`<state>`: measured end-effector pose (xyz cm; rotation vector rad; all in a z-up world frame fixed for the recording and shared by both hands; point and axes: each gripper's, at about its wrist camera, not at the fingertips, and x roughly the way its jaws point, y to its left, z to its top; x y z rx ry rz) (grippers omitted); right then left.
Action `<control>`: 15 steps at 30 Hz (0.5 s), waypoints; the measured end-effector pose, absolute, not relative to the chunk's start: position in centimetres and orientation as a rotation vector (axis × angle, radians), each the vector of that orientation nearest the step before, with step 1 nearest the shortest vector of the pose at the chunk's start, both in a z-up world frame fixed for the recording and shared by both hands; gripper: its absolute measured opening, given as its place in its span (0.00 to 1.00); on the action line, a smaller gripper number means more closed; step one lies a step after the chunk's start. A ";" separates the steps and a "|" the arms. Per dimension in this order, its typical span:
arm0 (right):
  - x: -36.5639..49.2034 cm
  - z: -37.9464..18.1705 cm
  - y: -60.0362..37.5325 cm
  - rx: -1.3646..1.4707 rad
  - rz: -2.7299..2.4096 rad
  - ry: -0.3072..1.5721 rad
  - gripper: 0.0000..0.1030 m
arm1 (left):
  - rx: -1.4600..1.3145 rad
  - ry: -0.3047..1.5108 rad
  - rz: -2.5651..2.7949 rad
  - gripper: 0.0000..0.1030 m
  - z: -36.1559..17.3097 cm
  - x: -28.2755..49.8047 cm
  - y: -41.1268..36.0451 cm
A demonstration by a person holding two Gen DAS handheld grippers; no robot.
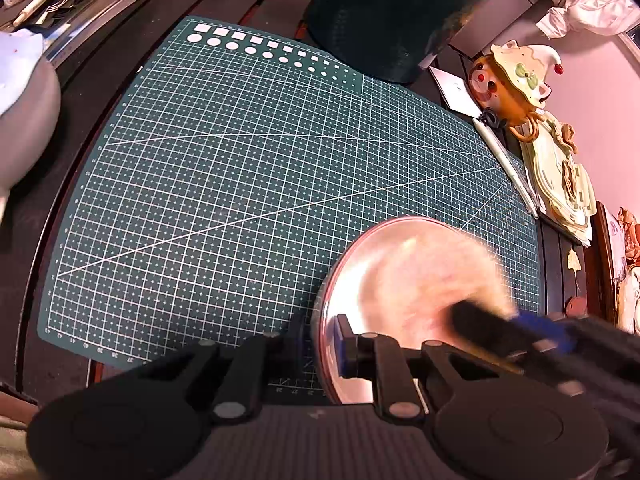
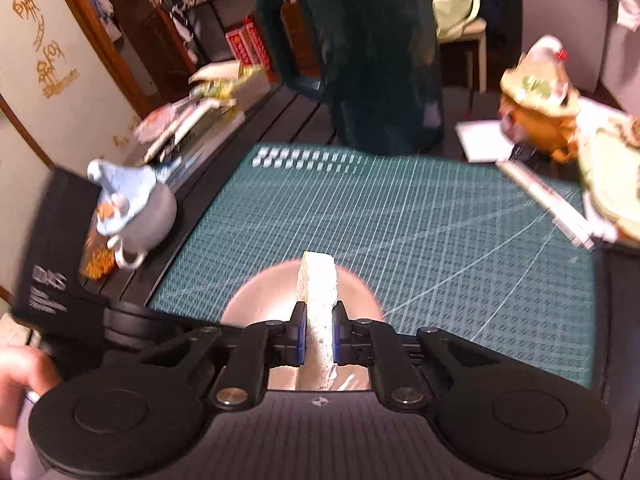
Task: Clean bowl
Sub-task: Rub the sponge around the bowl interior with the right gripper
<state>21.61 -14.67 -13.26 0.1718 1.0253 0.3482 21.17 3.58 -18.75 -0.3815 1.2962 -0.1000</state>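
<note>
- Bowl (image 1: pixel 372 280) sits on the mat (image 1: pixel 240 180) at about five o'clock of it in the left wrist view, a shiny metal dish with its rim pinched by the left claw (image 1: pixel 320 340); one blue pad (image 1: pixel 343 346) shows inside the rim, the other side is hidden behind it.
- Mat, green with a white grid, covers most of the dark table (image 1: pixel 60 280); a dark jug (image 2: pixel 372 60) stands at its twelve o'clock edge.
- Right claw (image 2: pixel 319 336) is pressed together on a pale sponge (image 2: pixel 318 292), which stands on edge in the bowl, between the pads; in the left view the sponge is a blur, so it is likely mid-scrub.
- To do this step well, I judge: keep the left claw firm on the rim so the bowl cannot spin or slide; sweep the sponge in rounds from the centre out to the wall; press lightly, since a hard push at the far rim could tip the bowl against the single pinch point.
- Kettle-shaped grey pot (image 2: pixel 140 216) with a blue lid sits at nine o'clock of the mat; a clown figure (image 1: pixel 512 80) at two o'clock; a pen (image 1: pixel 508 164) along the three o'clock edge.
- Writing: small numerals run along the mat's borders, too small to trust; gold characters mark the panel (image 2: pixel 44 48) at ten o'clock in the right view, not legible to me; a black box (image 2: pixel 48 260) at eight o'clock bears white letters, blurred.
</note>
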 end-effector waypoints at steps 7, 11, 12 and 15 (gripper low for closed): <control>21.8 -15.0 -13.5 0.084 0.303 1.066 0.10 | -0.384 1.297 -0.101 0.15 -18.8 21.2 3.6; 21.6 -14.3 -13.8 0.030 0.271 1.041 0.10 | -0.385 1.297 -0.101 0.15 -18.8 21.2 3.6; 21.5 -13.9 -14.0 0.018 0.264 1.028 0.10 | -0.385 1.297 -0.101 0.15 -18.8 21.2 3.6; 21.2 -12.8 -14.7 0.008 0.252 0.991 0.10 | -0.384 1.296 -0.101 0.15 -18.8 21.1 3.5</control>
